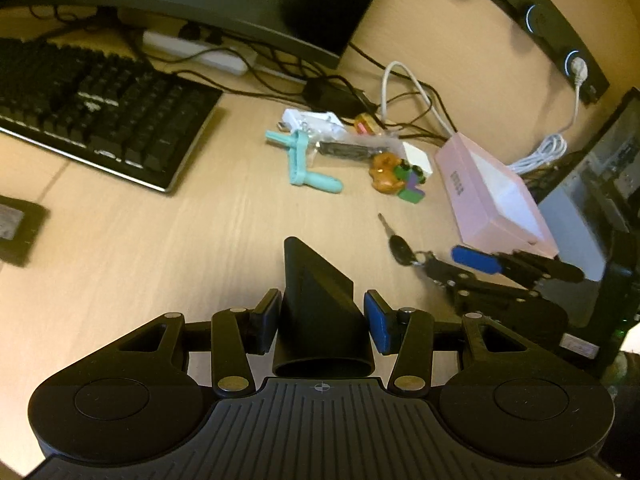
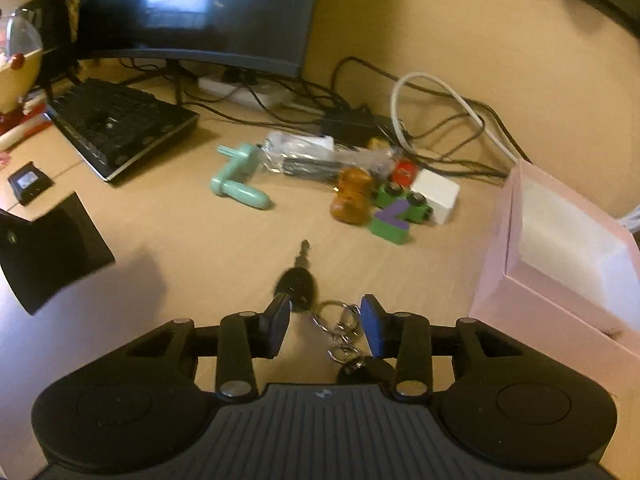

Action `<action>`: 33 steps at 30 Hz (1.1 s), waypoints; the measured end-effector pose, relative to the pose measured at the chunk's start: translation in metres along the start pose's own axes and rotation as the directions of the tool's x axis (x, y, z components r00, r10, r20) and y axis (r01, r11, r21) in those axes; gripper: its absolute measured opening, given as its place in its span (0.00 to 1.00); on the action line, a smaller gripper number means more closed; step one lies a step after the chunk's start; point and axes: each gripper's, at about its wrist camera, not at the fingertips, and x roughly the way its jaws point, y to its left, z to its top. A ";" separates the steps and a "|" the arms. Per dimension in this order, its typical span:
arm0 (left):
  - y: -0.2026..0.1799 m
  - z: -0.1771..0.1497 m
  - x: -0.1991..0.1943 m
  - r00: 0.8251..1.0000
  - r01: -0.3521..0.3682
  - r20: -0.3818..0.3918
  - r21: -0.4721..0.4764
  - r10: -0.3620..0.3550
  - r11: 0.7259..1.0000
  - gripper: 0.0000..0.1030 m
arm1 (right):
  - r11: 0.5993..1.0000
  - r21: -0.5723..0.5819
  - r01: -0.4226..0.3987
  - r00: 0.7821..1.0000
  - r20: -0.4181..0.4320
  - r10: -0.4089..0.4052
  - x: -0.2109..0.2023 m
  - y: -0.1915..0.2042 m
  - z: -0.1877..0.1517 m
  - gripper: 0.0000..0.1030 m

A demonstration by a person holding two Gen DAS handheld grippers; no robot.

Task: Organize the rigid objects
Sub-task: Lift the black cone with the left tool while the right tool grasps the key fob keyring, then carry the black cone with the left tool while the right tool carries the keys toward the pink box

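My left gripper [image 1: 322,320] is shut on a black wedge-shaped nozzle [image 1: 316,288], held upright above the wooden desk [image 1: 160,248]; the same nozzle [image 2: 52,248] shows at the left of the right wrist view. A black-headed key [image 2: 296,284] on a metal ring chain [image 2: 336,320] lies on the desk. My right gripper [image 2: 324,328] stands open low over it, with the ring between the jaws and the pads apart from it. In the left wrist view that gripper [image 1: 452,264] sits right of the key [image 1: 400,250]. An open pink box [image 2: 560,248] stands to the right.
A pile lies beyond the key: teal handle [image 2: 236,180], orange toy [image 2: 352,196], green and purple toy [image 2: 396,216], white cube [image 2: 436,196], clear bag [image 2: 320,156]. Keyboard [image 1: 100,108], monitor [image 2: 224,12] and tangled cables [image 2: 400,120] fill the back.
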 end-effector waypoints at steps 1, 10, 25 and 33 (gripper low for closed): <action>0.001 -0.001 -0.003 1.000 -0.003 0.005 -0.009 0.003 1.000 0.49 | 1.000 0.008 -0.004 1.000 0.001 0.004 -0.002 -0.003 -0.002 0.38; -0.013 -0.011 -0.005 0.999 -0.034 -0.008 -0.027 0.034 0.999 0.49 | 0.998 0.008 -0.069 0.998 0.007 0.069 0.028 -0.016 -0.014 0.43; -0.054 -0.012 -0.008 1.000 0.026 -0.017 0.066 -0.025 0.997 0.49 | 0.993 0.090 -0.074 0.996 0.066 0.068 -0.045 -0.037 -0.003 0.03; -0.067 -0.007 -0.011 0.999 0.046 -0.003 0.086 -0.046 0.995 0.49 | 0.999 -0.054 -0.008 0.999 0.053 0.011 -0.040 -0.022 -0.013 0.06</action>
